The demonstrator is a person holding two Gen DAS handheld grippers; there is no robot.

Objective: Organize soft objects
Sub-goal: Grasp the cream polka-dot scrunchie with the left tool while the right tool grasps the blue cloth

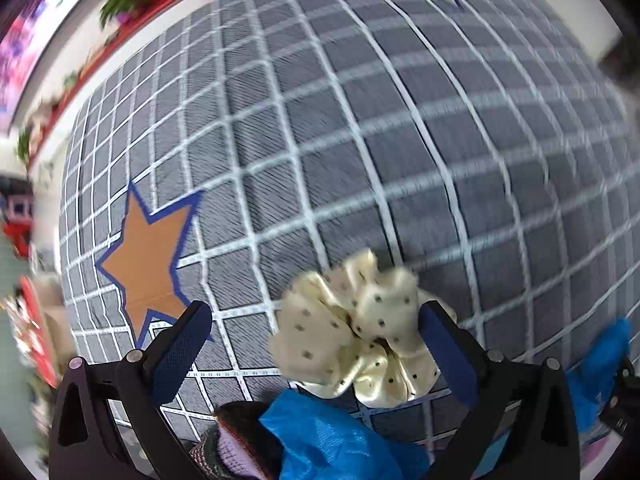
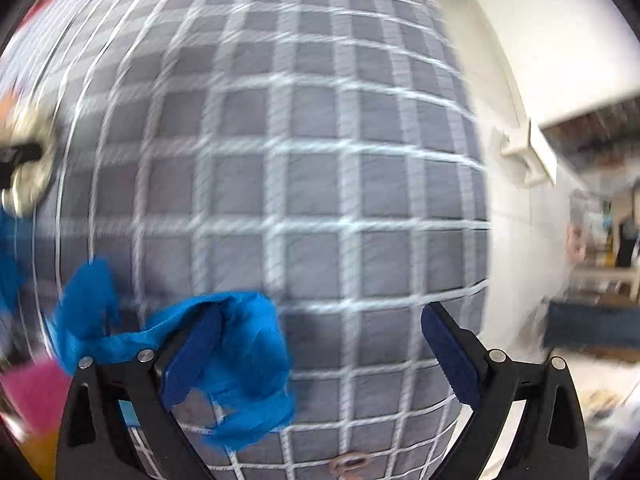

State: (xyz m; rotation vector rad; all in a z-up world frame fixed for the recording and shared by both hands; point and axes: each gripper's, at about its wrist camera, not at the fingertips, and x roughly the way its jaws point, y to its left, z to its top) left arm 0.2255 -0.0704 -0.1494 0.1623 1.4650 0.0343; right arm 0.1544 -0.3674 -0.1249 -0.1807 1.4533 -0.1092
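Both claws gape: left gripper [image 1: 316, 344] beside a cream dotted satin scrunchie [image 1: 356, 332]; right gripper [image 2: 320, 348] beside motion-blurred blue cloth [image 2: 244, 364].

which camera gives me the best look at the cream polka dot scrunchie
The left wrist view. The scrunchie sits large and fairly sharp there, against the right finger of the open left gripper, above blue plastic. The right wrist view shows only a blurred pale shape at its far left edge, probably the same scrunchie.
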